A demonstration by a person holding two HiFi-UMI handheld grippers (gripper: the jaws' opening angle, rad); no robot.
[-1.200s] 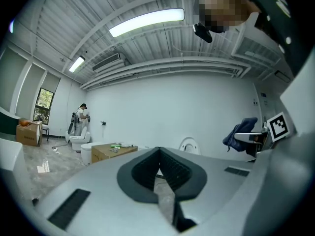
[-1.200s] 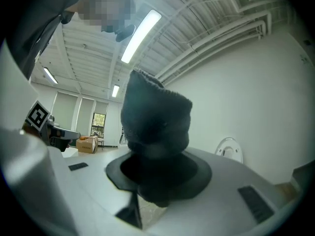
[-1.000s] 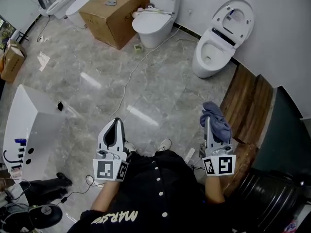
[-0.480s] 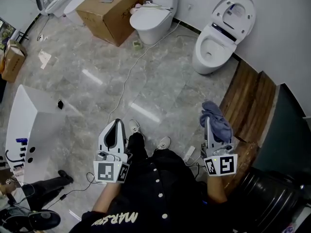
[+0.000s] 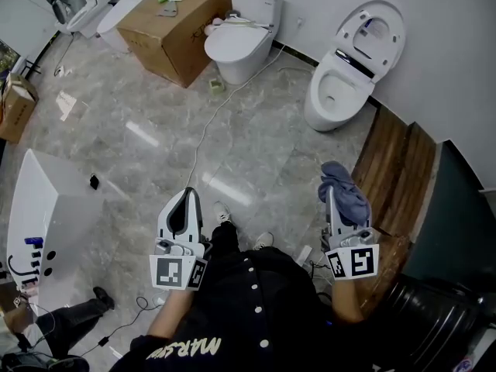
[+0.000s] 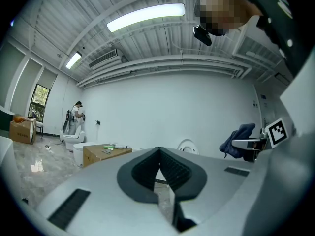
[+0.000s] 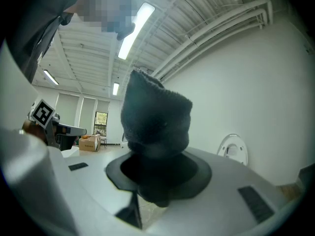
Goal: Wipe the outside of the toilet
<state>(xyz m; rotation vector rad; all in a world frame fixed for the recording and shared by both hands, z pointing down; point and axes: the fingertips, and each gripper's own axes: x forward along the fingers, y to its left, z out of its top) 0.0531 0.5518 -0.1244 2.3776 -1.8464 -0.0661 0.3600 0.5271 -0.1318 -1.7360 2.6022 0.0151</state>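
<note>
1. At the lower right of the head view, the right claw (image 5: 333, 201) is pinching a blue cloth (image 5: 346, 190). The cloth is bunching up above the jaws, and in the right gripper view the dark wad is filling the gap between them.
2. At the lower left, the left claw (image 5: 184, 208) is pointing forward with its jaws pressed together and is carrying nothing.
3. In the upper right of the frame, an open-lidded toilet (image 5: 332, 99) is standing against the wall, well apart from both claws. A second toilet (image 5: 232, 49), lid down, is sitting at the upper middle beside a cardboard box (image 5: 174, 29). I cannot tell which one is meant, though the open one is lying nearer the cloth.
4. The cloth is looking soft, light and floppy, so it is likely to drag or work loose under friction. It is best pinched deep in a fold, leaving a broad free pad for wiping.
5. The toilet is looking like glazed ceramic: hard, heavy and slick. It is needing no grip, only steady pressure through the cloth. The raised lid is probably hinged and likely to give under a push, so it is calling for a lighter touch.
6. A white cable (image 5: 203, 134) is trailing across the floor between the person and the toilets, posing a trip risk.
</note>
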